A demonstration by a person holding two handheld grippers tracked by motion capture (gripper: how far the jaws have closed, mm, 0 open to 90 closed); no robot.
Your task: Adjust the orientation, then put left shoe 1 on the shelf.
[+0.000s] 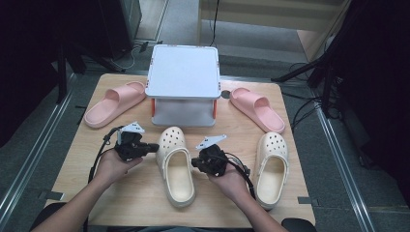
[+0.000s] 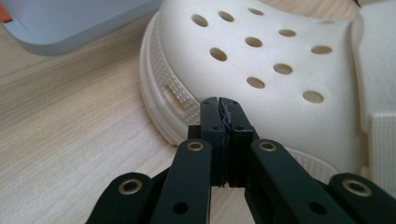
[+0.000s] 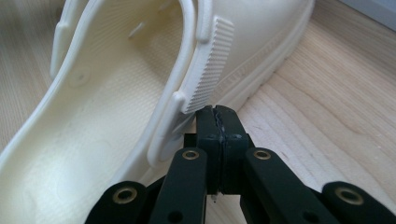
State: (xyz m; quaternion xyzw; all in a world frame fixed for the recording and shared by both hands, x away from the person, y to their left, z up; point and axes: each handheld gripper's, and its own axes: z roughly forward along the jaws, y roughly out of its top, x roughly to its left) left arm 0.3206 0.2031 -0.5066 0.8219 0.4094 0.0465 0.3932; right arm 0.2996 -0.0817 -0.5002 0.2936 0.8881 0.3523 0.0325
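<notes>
I have both grippers flanking the cream clog (image 1: 176, 166) that lies in the middle of the wooden desk (image 1: 72, 159), toe pointing at the white box (image 1: 183, 72) beyond it. My left gripper (image 1: 153, 148) sits just left of the clog's toe; in the left gripper view its fingers (image 2: 212, 122) are pressed flat together with nothing between them, their tips right at the ribbed rim of the perforated toe (image 2: 261, 51), so near that I cannot tell whether they touch it. My right gripper (image 1: 194, 163) sits just right of the clog, level with its opening; in the right gripper view its fingers (image 3: 208, 126) are likewise closed tight and empty, their tips beside the ridged strap (image 3: 208, 70) where it hinges on the clog's side, and again I cannot tell if there is contact.

A second cream clog (image 1: 270, 166) lies to the right of the first one, beyond my right hand (image 1: 229, 181), toe also pointing away from me. One pink slide (image 1: 115, 102) lies left of the box, angled, and another pink slide (image 1: 257, 109) lies right of the box. The box stands raised on orange-edged supports (image 1: 153, 108), at the far side of the desk from the clog. A black cable (image 1: 99, 157) loops from the left gripper past my left hand (image 1: 116, 166)
</notes>
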